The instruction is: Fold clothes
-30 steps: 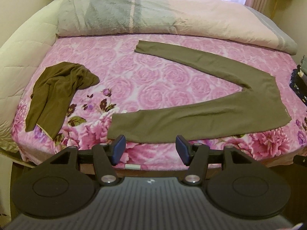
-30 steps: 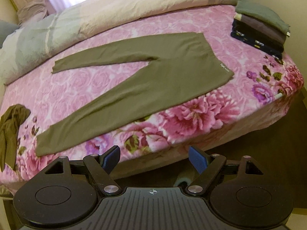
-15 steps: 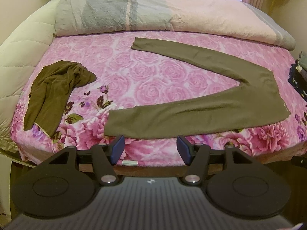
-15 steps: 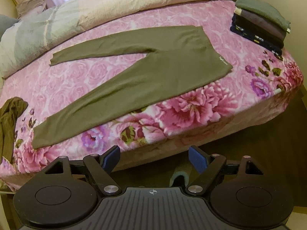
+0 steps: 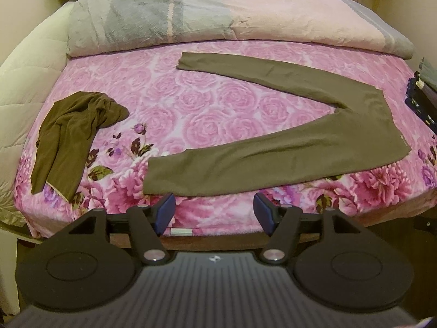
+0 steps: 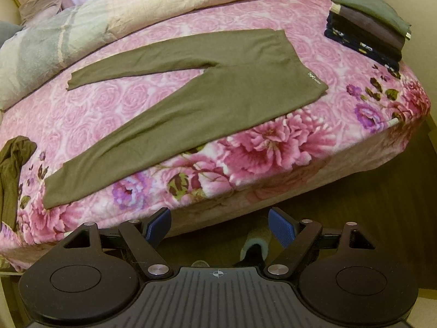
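Observation:
Olive leggings (image 5: 286, 150) (image 6: 207, 98) lie flat on the pink floral bedsheet (image 5: 213, 106), legs spread in a V with the cuffs to the left and the waistband to the right. A second olive garment (image 5: 71, 136) (image 6: 11, 169) lies crumpled at the bed's left side. My left gripper (image 5: 214, 213) hovers over the bed's near edge just short of the near leg's cuff; its jaws are opening and nothing is between them. My right gripper (image 6: 218, 227) stands open and empty over the floor in front of the bed.
A rolled duvet (image 5: 218, 19) runs along the far side of the bed. A stack of folded clothes (image 6: 368, 35) sits at the bed's right end. A pale quilt (image 5: 21, 76) hangs at the left. Dark wooden floor (image 6: 368, 205) lies below the bed edge.
Both views have shifted slightly so the bed and leggings sit a little lower and closer. The left jaws stand slightly wider than before.

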Demonstrator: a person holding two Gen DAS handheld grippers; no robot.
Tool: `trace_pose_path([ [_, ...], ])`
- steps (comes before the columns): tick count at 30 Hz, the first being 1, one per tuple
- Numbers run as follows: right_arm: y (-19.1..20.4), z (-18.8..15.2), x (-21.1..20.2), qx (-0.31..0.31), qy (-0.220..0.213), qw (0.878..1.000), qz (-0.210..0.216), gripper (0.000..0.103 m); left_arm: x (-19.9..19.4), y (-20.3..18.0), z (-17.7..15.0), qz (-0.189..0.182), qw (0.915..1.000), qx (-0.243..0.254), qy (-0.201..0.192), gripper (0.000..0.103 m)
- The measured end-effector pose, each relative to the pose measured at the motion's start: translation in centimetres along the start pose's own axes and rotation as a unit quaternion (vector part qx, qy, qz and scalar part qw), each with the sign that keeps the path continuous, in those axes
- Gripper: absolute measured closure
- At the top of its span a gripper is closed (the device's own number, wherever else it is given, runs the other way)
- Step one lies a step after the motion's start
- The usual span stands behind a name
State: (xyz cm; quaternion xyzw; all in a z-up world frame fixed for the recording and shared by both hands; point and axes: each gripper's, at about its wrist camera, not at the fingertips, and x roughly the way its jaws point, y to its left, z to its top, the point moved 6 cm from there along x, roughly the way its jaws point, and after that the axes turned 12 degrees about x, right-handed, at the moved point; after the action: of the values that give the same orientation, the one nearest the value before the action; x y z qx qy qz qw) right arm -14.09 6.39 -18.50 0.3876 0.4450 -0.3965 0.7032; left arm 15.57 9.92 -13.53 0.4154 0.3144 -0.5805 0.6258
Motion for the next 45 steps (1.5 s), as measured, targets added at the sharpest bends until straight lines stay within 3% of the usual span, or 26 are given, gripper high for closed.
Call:
trace_pose_path([
  [33, 1.4, 1.9, 0.7, -0.006, -0.006, 1.000, 0.004, 0.022, 1.7, -0.3, 2.3, -0.009, 0.9997, 0.024, -0.004, 0.043],
  [45, -0.1, 4.1, 1.4, 0.005, -0.007, 1.000, -0.011, 0.022, 4.0, -2.9, 4.6, -0.024, 0.9989, 0.041, 0.005, 0.043],
])
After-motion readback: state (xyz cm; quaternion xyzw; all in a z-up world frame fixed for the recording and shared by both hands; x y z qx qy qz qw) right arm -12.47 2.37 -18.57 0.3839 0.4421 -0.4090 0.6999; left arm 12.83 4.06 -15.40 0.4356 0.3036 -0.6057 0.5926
